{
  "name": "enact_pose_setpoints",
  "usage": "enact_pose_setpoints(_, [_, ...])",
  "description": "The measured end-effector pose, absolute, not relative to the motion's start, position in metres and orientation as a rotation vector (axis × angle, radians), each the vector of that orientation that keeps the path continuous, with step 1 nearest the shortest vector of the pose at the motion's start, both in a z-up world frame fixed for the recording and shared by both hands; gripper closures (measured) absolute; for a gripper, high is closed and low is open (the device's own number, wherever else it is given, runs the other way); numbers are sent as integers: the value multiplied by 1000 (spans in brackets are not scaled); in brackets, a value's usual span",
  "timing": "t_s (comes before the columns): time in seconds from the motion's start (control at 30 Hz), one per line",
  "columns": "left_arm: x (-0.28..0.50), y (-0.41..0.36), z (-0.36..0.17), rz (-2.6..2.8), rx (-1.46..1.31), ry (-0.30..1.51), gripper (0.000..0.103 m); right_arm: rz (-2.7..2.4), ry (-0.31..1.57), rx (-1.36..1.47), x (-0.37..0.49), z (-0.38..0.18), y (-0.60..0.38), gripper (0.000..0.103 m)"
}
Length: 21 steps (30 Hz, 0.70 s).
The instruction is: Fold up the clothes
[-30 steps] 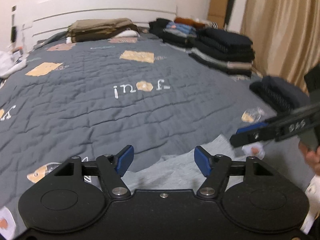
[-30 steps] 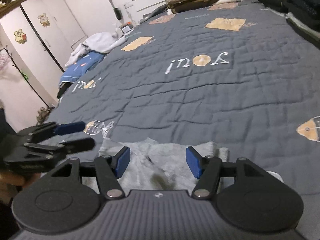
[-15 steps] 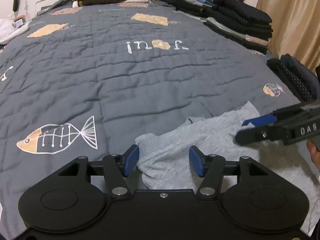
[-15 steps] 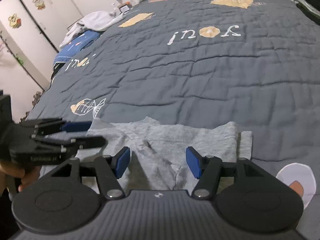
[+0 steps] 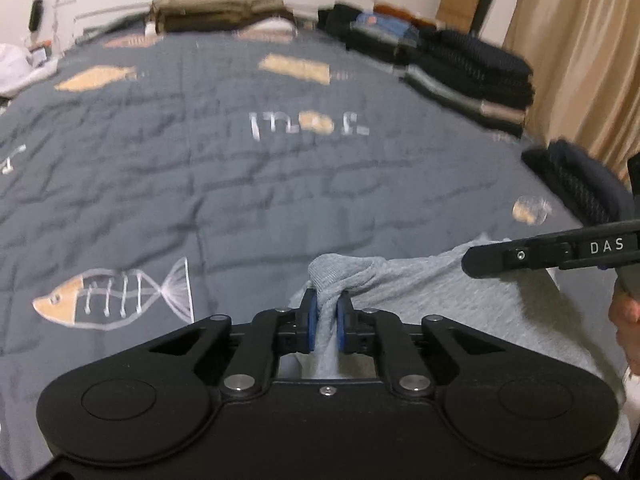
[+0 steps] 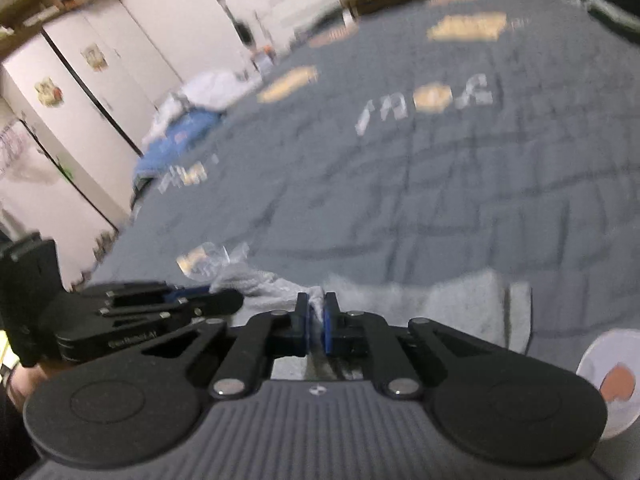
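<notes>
A light grey garment [image 5: 452, 300] lies on the dark grey quilt at the near edge of the bed. My left gripper [image 5: 325, 322] is shut on a bunched corner of it, and the cloth rises in a fold above the blue pads. My right gripper [image 6: 316, 322] is shut on another pinch of the grey garment [image 6: 460, 304]. The right gripper [image 5: 476, 260] shows from the side in the left wrist view. At the left of the right wrist view the left gripper [image 6: 224, 300] lies over the cloth. A hand [image 5: 628, 320] holds the right tool.
The quilt [image 5: 240, 184] with fish and letter prints stretches ahead. Stacks of folded dark clothes [image 5: 472, 64] line its far right side, and one dark pile [image 5: 580, 188] lies nearer. A brown pile [image 5: 220, 12] sits by the headboard. White and blue laundry [image 6: 192, 120] lies by the wardrobe.
Both grippers have gone from open to shut, each pinching the grey garment. The cloth has bunched up and lifted slightly between the pads. Both views are blurred by motion.
</notes>
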<state>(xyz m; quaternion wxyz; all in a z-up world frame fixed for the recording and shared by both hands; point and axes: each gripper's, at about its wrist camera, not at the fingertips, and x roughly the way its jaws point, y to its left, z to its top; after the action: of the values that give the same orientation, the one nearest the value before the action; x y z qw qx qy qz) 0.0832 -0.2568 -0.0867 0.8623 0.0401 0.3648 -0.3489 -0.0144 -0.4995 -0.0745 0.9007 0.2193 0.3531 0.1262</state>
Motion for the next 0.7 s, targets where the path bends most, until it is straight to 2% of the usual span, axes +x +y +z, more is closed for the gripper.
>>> enact_pose_setpoints(0.1, [85, -262, -92, -713, 92, 765, 93, 258, 684, 407, -12, -75, -497, 97])
enact_pose_setpoints(0.17, [88, -267, -103, -675, 115, 804, 89, 251, 710, 370, -4, -84, -493, 96])
enact_pose_setpoints(0.2, [89, -269, -108, -662, 132, 829, 85, 238, 741, 346, 0, -91, -489, 93])
enact_pose_setpoints(0.3, [88, -270, -111, -651, 180, 841, 70, 219, 850, 343, 9, -102, -490, 92])
enact_pose_setpoints(0.37, [87, -266, -102, -658, 174, 814, 60, 226, 857, 374, 5, -93, -501, 87])
enact_pose_setpoints(0.4, [86, -262, -95, -664, 146, 794, 55, 229, 848, 383, 1, -86, -508, 80])
enact_pose_setpoints(0.43, [86, -259, -90, -671, 116, 773, 53, 228, 833, 382, -4, -79, -514, 71])
enact_pose_setpoints(0.5, [86, -258, -84, -694, 80, 743, 49, 223, 801, 368, -16, -67, -525, 63])
enact_pose_setpoints(0.7, [86, -275, -89, -742, 112, 732, 47, 219, 814, 326, -38, -71, -545, 60])
